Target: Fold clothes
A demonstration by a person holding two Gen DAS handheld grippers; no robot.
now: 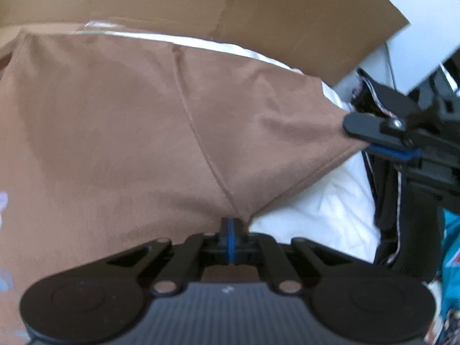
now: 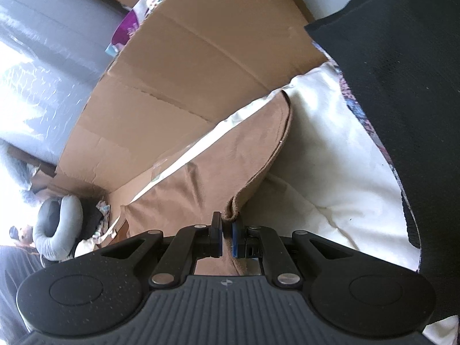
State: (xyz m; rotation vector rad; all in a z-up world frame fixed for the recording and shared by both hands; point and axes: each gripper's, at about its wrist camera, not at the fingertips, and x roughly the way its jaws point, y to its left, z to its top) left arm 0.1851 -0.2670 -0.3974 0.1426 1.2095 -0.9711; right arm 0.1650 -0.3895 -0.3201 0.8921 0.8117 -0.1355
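- Left wrist view, far left: the brown garment (image 1: 120, 132) fills the frame, stretched fairly flat, with a seam running down its middle. Pale printed marks show at its left edge, too blurred to read.
- Behind it stands a cardboard sheet (image 1: 258, 8), with a strip of white cloth (image 1: 316, 201) showing along the garment's top edge and below its right side.
- Bottom centre: the left gripper (image 1: 230, 230) has its jaws closed on the garment's lower edge, right where the seam ends; the fabric pulls to a point there.
- Right: the right gripper (image 1: 371, 135) grips the garment's corner, jaws closed on it, and the fabric is drawn taut between the two grippers.
- Far right: dark clothing (image 1: 385, 215) and a bit of teal fabric (image 1: 451, 247) lie beside the white cloth.
- Right wrist view, left: a grey wrapped roll (image 2: 43, 57) and a grey neck pillow (image 2: 57, 224) lie beyond the cardboard (image 2: 187, 72).
- Centre: the garment (image 2: 218, 172) lies against the cardboard's foot on the white cloth (image 2: 330, 158); its rolled edge runs down into the right gripper (image 2: 227, 230), whose jaws pinch that edge.
- Right: a dark sleeve (image 2: 402, 86) covers the frame's side.
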